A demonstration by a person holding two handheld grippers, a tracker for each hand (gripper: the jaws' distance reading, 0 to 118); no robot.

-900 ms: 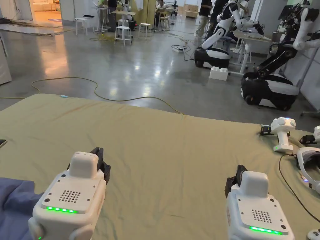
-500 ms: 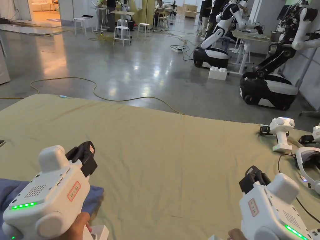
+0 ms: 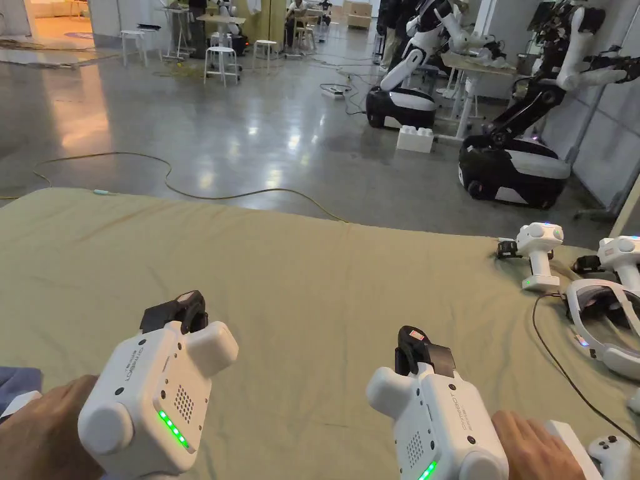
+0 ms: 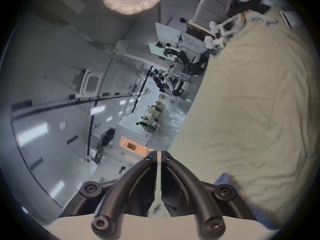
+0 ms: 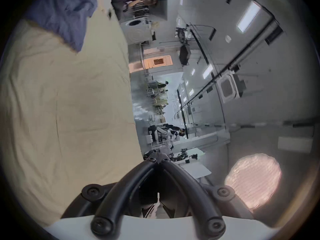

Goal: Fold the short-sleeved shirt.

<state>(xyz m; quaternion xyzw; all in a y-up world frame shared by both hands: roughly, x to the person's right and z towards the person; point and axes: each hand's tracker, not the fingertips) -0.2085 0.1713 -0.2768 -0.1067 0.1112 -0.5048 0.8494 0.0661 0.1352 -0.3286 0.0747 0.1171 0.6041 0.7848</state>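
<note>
The blue shirt (image 3: 14,382) lies crumpled at the near left edge of the olive-covered table (image 3: 300,262), mostly out of the head view. In the left gripper view a bit of the blue shirt (image 4: 223,178) shows just right of the jaws. In the right gripper view the blue shirt (image 5: 65,13) sits far off at the top left. My left gripper (image 3: 177,310) hovers over bare cloth just right of the shirt, rolled inward, jaws together on nothing (image 4: 159,155). My right gripper (image 3: 417,342) hangs over the table's middle, also rolled inward, and its jaws meet empty (image 5: 159,159).
Two spare white grippers (image 3: 537,253) (image 3: 622,256), a white headset (image 3: 603,325), a black cable (image 3: 562,375) and a controller (image 3: 609,450) crowd the table's right end. Beyond the far edge are parked robots (image 3: 512,169) and a yellow floor cable (image 3: 169,181).
Both grippers have rolled from upright, first outward, then inward toward each other. The right one has shifted left toward the table's middle. The head camera turned right, so less of the shirt shows.
</note>
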